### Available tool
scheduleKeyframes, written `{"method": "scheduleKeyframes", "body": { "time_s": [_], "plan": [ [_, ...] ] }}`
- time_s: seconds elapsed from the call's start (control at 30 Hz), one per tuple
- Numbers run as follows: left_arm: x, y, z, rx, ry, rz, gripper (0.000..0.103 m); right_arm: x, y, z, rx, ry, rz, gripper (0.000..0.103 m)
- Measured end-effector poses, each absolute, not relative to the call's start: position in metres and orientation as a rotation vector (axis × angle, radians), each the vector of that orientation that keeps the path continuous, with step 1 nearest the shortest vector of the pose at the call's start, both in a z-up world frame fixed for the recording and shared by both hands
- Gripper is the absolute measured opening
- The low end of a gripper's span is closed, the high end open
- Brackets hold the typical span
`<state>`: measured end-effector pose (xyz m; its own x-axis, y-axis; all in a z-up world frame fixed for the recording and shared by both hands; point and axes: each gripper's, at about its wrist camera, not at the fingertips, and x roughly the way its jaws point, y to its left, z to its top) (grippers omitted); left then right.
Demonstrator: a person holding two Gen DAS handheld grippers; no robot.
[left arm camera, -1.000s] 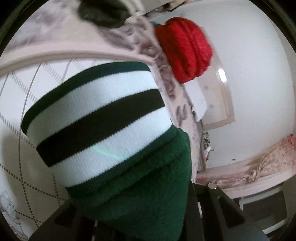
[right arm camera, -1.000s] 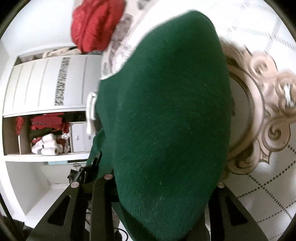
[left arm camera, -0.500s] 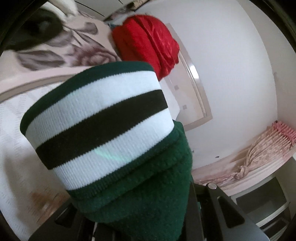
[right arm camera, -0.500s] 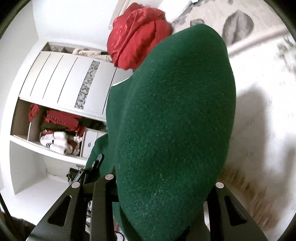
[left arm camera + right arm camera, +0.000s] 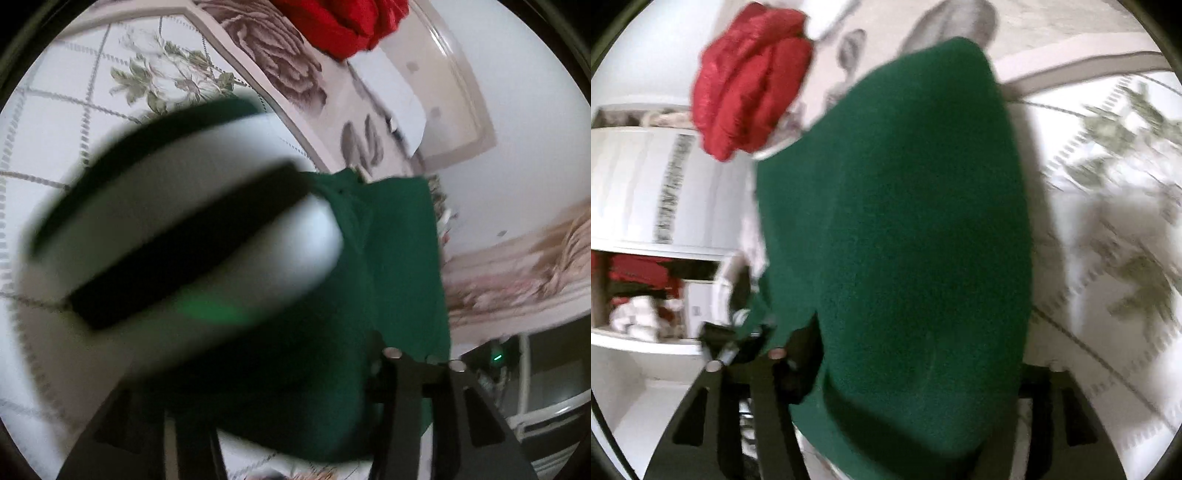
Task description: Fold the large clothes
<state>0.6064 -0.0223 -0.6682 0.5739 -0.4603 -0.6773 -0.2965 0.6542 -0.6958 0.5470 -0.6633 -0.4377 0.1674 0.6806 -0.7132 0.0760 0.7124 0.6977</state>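
Note:
A dark green sweater with a white-and-black striped cuff band fills the left wrist view, blurred by motion. My left gripper is shut on the sweater near the striped band. In the right wrist view the green sweater bulges over my right gripper, which is shut on the cloth. Both grippers hold the sweater above the bed. The fingertips are hidden by the fabric.
The bed has a white quilted cover with a floral print and a grey flower-patterned border. A red garment lies bunched at the bed's far end. A white wardrobe with open shelves stands left in the right wrist view.
Both grippers have swung with the sweater; the views have turned toward the bed cover, and the green body of the sweater now hangs out to the right of the striped band.

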Motion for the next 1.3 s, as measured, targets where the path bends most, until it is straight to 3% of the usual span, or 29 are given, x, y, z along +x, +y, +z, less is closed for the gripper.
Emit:
{"method": "scheduleKeyframes", "body": {
  "time_s": [0.07, 0.17, 0.2, 0.23, 0.43, 0.93, 1.3],
  "plan": [
    [0.595, -0.026, -0.653, -0.781, 1.003, -0.073, 0.059, 0.530, -0.665, -0.429, 0.589, 1.384, 0.387, 0.085],
    [0.570, -0.048, -0.613, -0.545, 0.982, 0.012, 0.078, 0.496, -0.652, -0.392, 0.327, 1.332, 0.181, 0.098],
    [0.563, -0.055, -0.601, -0.479, 0.976, 0.033, 0.097, 0.479, -0.646, -0.378, 0.225, 1.308, 0.085, 0.102],
    [0.553, -0.064, -0.588, -0.399, 0.973, 0.055, 0.103, 0.465, -0.639, -0.365, 0.178, 1.294, 0.027, 0.103],
    [0.508, -0.103, -0.511, -0.118, 0.937, 0.091, 0.103, 0.382, -0.596, -0.280, -0.030, 1.163, -0.179, 0.103],
    [0.357, -0.119, -0.271, -0.036, 0.846, 0.024, 0.103, 0.169, -0.543, 0.004, -0.025, 0.936, -0.316, 0.103],
    [0.254, -0.114, -0.173, -0.030, 0.794, 0.027, 0.103, 0.019, -0.513, 0.149, -0.011, 0.836, -0.295, 0.103]
  ]
}}
